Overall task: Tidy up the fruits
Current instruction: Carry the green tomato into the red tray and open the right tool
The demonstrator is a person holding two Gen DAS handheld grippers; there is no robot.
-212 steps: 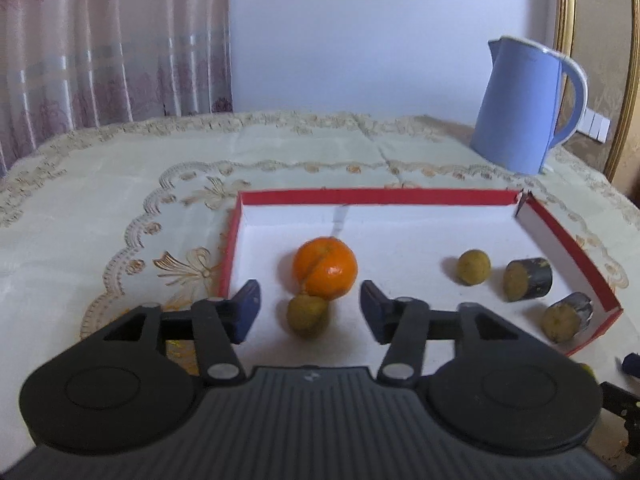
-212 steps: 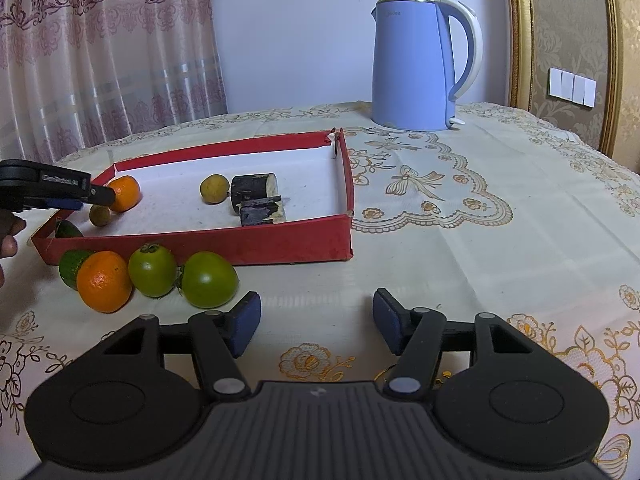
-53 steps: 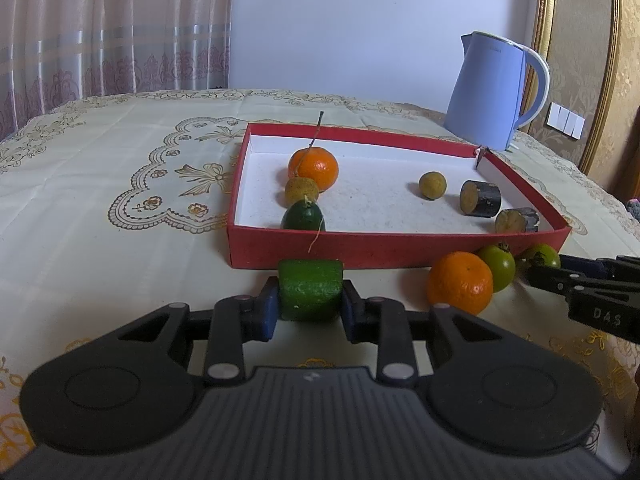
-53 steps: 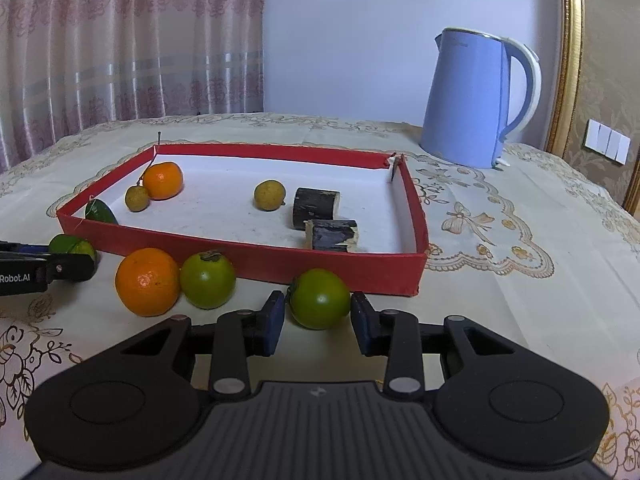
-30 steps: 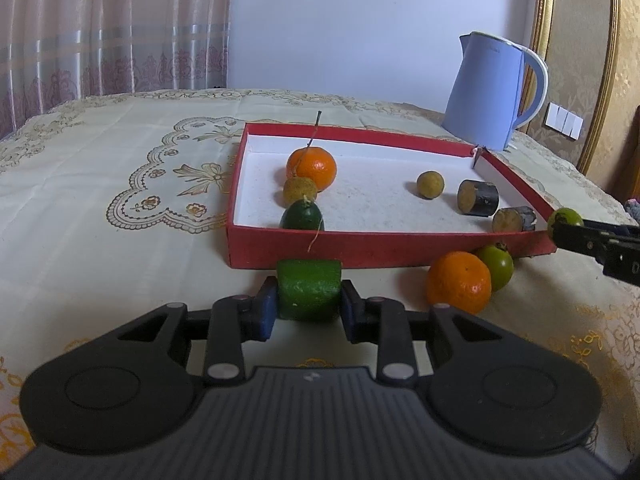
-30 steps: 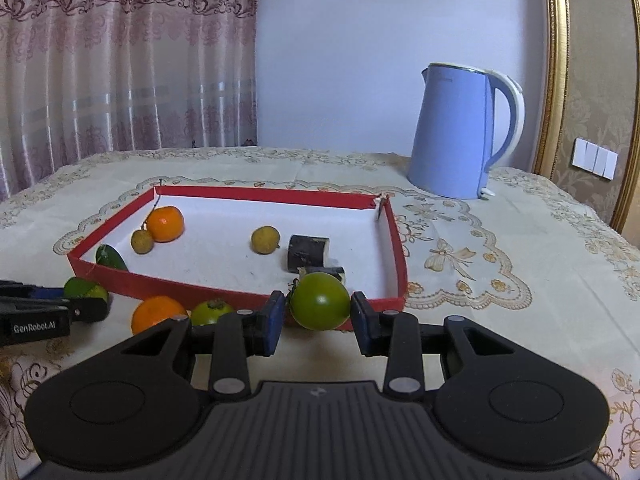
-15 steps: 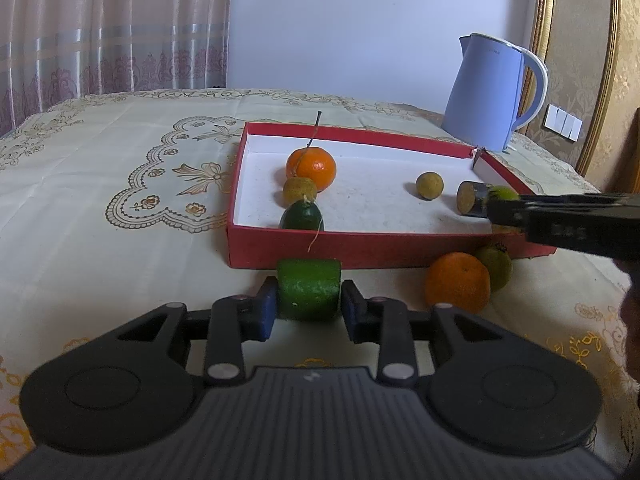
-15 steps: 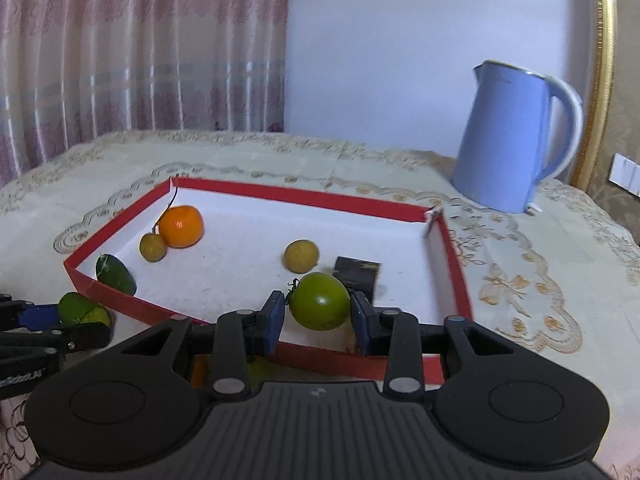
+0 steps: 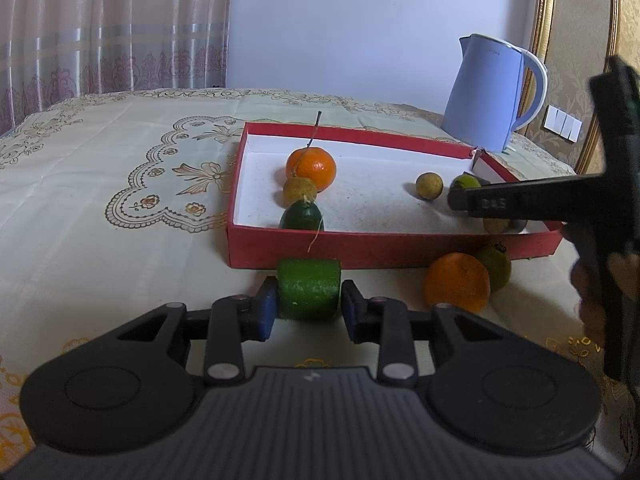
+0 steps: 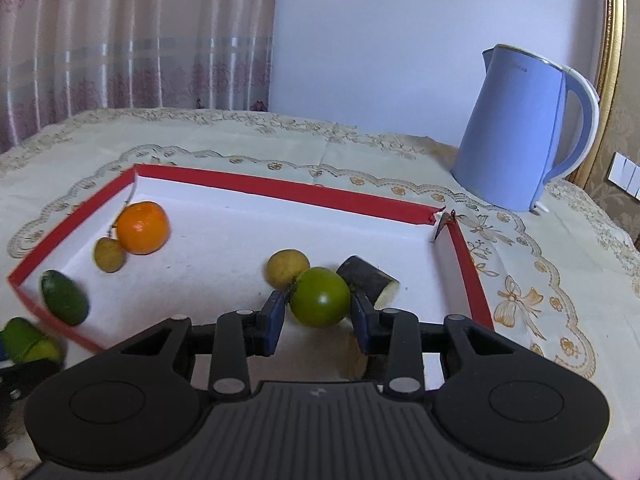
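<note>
Right gripper [image 10: 319, 310] pinches a green fruit [image 10: 319, 297] above the red tray [image 10: 288, 191] — next, lower and release; left gripper [image 9: 308, 309] pinches a green piece [image 9: 308, 288].

Left gripper [image 9: 308, 310] pointing forward and downward, blue pads clamped on a green fruit piece [image 9: 309, 287], right gripper [image 10: 318, 318] angled down, pads closed on a round green fruit [image 10: 319, 297], right gripper's black fingers reaching in from the right in left wrist view

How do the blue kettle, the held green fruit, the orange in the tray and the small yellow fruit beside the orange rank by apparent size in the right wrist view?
1. blue kettle
2. green fruit, though nearness to the camera enlarges it
3. orange, nearly alike
4. small yellow fruit
</note>
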